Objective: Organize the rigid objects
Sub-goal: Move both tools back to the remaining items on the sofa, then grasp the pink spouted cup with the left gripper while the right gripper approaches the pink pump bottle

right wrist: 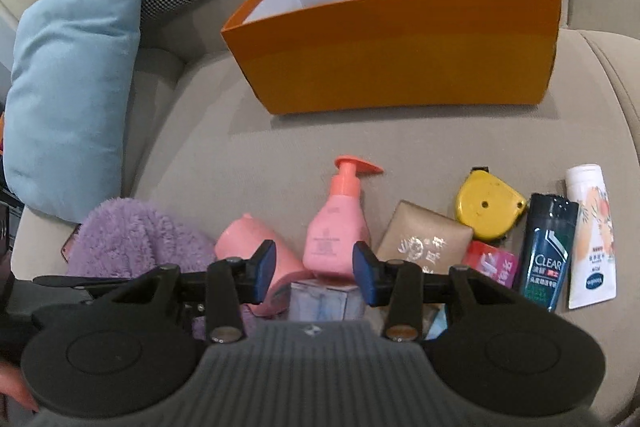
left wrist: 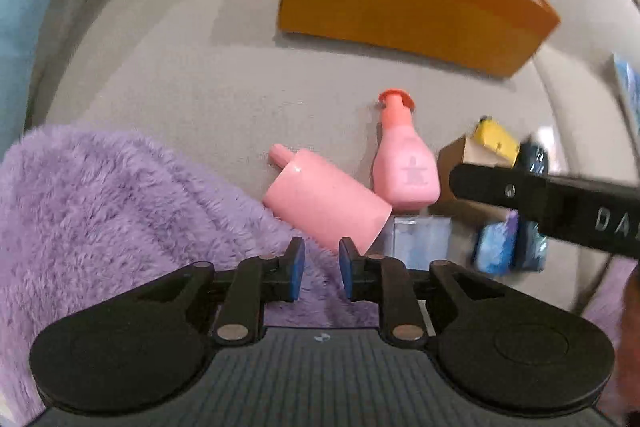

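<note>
Our left gripper (left wrist: 321, 269) fingers are narrow and empty, our right gripper (right wrist: 314, 275) half-open and empty; the lying pink bottle (left wrist: 326, 198) (round-bodied) may roll off the sofa (left wrist: 192, 75) if nudged.

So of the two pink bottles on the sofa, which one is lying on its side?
The larger plain pink bottle, beside the purple fluffy cloth, lies tipped over. The smaller pink pump bottle to its right stands upright, pump head on top.

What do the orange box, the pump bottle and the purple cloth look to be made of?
Orange box: probably matte cardboard, with thin walls and a white inside. Pump bottle: smooth pink plastic with a faint sheen. Purple cloth: fluffy plush fabric with a long pile.
</note>
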Motion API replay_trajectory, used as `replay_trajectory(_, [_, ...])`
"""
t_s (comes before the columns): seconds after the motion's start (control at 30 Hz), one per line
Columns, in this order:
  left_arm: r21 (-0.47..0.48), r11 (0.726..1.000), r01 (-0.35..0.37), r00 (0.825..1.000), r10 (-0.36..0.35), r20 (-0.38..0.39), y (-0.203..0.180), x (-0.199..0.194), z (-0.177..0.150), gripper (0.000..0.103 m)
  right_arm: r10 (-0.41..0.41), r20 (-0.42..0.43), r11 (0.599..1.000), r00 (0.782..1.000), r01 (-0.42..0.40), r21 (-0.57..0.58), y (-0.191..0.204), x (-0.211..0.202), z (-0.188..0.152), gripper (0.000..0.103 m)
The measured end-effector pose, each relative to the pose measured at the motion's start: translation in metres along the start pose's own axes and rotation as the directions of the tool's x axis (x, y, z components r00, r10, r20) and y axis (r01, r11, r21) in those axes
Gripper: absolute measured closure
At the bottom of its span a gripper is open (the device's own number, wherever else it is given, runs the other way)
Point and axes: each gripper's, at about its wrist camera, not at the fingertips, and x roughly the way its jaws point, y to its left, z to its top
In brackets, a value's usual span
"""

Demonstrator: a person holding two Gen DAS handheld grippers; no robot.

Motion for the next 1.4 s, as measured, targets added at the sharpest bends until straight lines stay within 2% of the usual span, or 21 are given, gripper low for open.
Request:
replay_trajectory(0.2, [0.154, 0.984, -0.087, 0.995, 0.080, 0.051, -0.023, 0.005, -0.012, 0.072, -0.003, -0.012, 1.000, 1.000, 0.003, -0.031, 0.008, 0.002, -0.005, 0.058])
replay_trajectory(0.33, [0.213, 0.966, -0.148, 0.984, 0.122, 0.133, -0.025, 0.001, -0.014, 0.071, -0.020, -0.019, 0.999, 1.000, 0.019, -0.036, 0.007, 0.009, -0.008, 0.059])
replay_trajectory(0.4, [0.244, 0.949, -0.200, 0.976, 0.170, 0.136, -0.023, 0.002, -0.019, 0.084, -0.023, -0.025, 0.999, 0.999, 0.022, -0.038, 0.008, 0.011, -0.008, 0.059])
replay_trajectory(0.43, [0.250, 0.948, -0.197, 0.977, 0.170, 0.125, -0.021, 0.002, -0.021, 0.085, -0.023, -0.027, 0.999, 0.999, 0.022, -0.038, 0.008, 0.012, -0.008, 0.059])
replay_trajectory(0.5, [0.217, 0.968, -0.124, 0.988, 0.100, 0.119, -0.015, -0.005, -0.021, 0.085, -0.022, -0.031, 0.999, 0.999, 0.021, -0.039, 0.010, 0.015, -0.007, 0.058])
replay_trajectory(0.53, [0.204, 0.974, -0.095, 0.990, 0.071, 0.122, -0.014, -0.011, -0.021, 0.081, -0.021, -0.032, 0.999, 0.999, 0.020, -0.042, 0.011, 0.015, -0.007, 0.059])
replay_trajectory(0.57, [0.192, 0.978, -0.076, 0.991, 0.053, 0.121, -0.013, -0.015, -0.022, 0.071, -0.020, -0.033, 0.999, 0.999, 0.019, -0.045, 0.011, 0.017, -0.008, 0.059])
replay_trajectory(0.6, [0.192, 0.980, -0.061, 0.993, 0.040, 0.109, -0.012, -0.017, -0.023, 0.064, -0.022, -0.036, 0.999, 0.999, 0.020, -0.048, 0.012, 0.017, -0.008, 0.059])
replay_trajectory(0.67, [0.218, 0.974, -0.061, 0.994, 0.040, 0.100, -0.017, -0.014, -0.026, 0.053, -0.028, -0.035, 0.999, 0.999, 0.026, -0.042, 0.010, 0.017, -0.009, 0.059])
replay_trajectory(0.77, [0.292, 0.953, -0.083, 0.995, 0.062, 0.079, -0.028, -0.002, -0.024, 0.043, -0.031, -0.020, 0.999, 0.999, 0.031, -0.017, 0.006, 0.014, -0.008, 0.059])
replay_trajectory(0.87, [0.353, 0.928, -0.124, 0.991, 0.099, 0.088, -0.040, 0.010, -0.025, 0.040, -0.032, -0.022, 0.999, 0.999, 0.031, -0.018, 0.004, 0.013, -0.008, 0.059])
replay_trajectory(0.93, [0.380, 0.913, -0.146, 0.988, 0.118, 0.097, -0.041, 0.014, -0.025, 0.042, -0.034, -0.028, 0.999, 0.999, 0.034, -0.016, 0.003, 0.015, -0.009, 0.059])
replay_trajectory(1.0, [0.386, 0.915, -0.121, 0.991, 0.090, 0.097, -0.039, 0.013, -0.023, 0.053, -0.037, -0.027, 0.999, 0.999, 0.036, -0.014, 0.002, 0.016, -0.009, 0.059])
replay_trajectory(1.03, [0.388, 0.915, -0.115, 0.992, 0.082, 0.099, -0.037, 0.012, -0.021, 0.063, -0.038, -0.024, 0.999, 0.999, 0.038, -0.012, 0.001, 0.016, -0.009, 0.059])
replay_trajectory(1.07, [0.390, 0.912, -0.131, 0.989, 0.094, 0.112, -0.034, 0.011, -0.019, 0.075, -0.038, -0.021, 0.999, 0.999, 0.038, -0.014, 0.001, 0.016, -0.009, 0.059])
replay_trajectory(1.1, [0.394, 0.905, -0.159, 0.985, 0.120, 0.123, -0.032, 0.011, -0.017, 0.077, -0.040, -0.018, 0.999, 0.999, 0.040, -0.019, 0.001, 0.018, -0.008, 0.059])
replay_trajectory(1.17, [0.398, 0.901, -0.173, 0.983, 0.136, 0.120, -0.022, 0.011, -0.011, 0.080, -0.047, -0.018, 0.999, 0.999, 0.047, -0.018, 0.003, 0.021, -0.005, 0.059])
replay_trajectory(1.23, [0.371, 0.917, -0.146, 0.988, 0.112, 0.110, -0.014, 0.011, -0.004, 0.080, -0.049, -0.016, 0.999, 0.999, 0.049, -0.012, 0.003, 0.026, 0.000, 0.059])
replay_trajectory(1.33, [0.339, 0.927, -0.162, 0.983, 0.120, 0.141, -0.005, 0.006, 0.000, 0.083, -0.063, -0.010, 0.998, 0.998, 0.063, -0.010, 0.006, 0.033, 0.008, 0.059])
replay_trajectory(1.4, [0.304, 0.948, -0.093, 0.989, 0.051, 0.141, 0.004, -0.001, -0.001, 0.082, -0.064, -0.005, 0.998, 0.998, 0.064, -0.027, 0.009, 0.034, 0.012, 0.059])
